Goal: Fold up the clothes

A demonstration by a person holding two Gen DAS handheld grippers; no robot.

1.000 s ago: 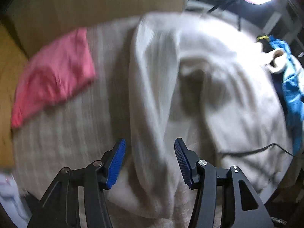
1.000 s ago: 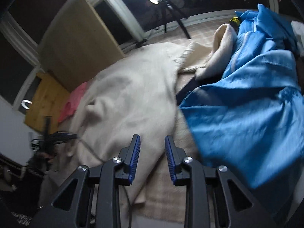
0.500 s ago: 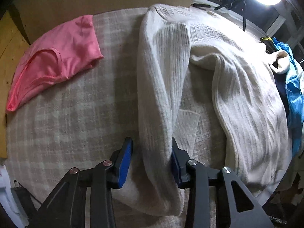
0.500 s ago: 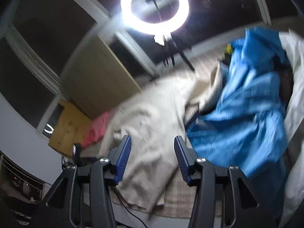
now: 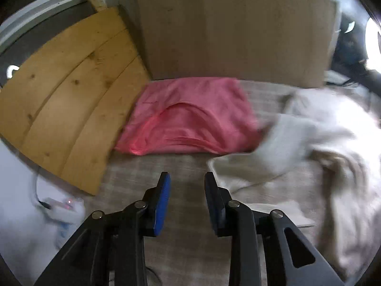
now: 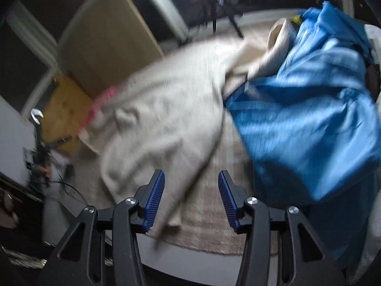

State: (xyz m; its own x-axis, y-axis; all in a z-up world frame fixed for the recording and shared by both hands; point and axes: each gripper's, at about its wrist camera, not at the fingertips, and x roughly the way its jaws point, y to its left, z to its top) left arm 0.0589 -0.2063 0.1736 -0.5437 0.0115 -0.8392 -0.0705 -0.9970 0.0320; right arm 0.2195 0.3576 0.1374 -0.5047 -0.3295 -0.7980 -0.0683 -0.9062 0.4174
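Left wrist view: folded pink t-shirt (image 5: 190,119) parked at the worktop's (image 5: 152,166) far edge, likely a done pile. Left gripper (image 5: 187,199) fingers spread, empty. Cream sweater (image 6: 162,116) lies rumpled mid-worktop under the right gripper (image 6: 191,199), fingers spread, nothing held. Blue garment (image 6: 307,119) heaped rightmost, probably queued.

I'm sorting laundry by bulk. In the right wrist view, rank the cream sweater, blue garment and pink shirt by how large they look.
1. Cream sweater and blue garment: similar spread, too blurred to separate.
2. Pink shirt: smallest, but mostly hidden behind the sweater and farther off.
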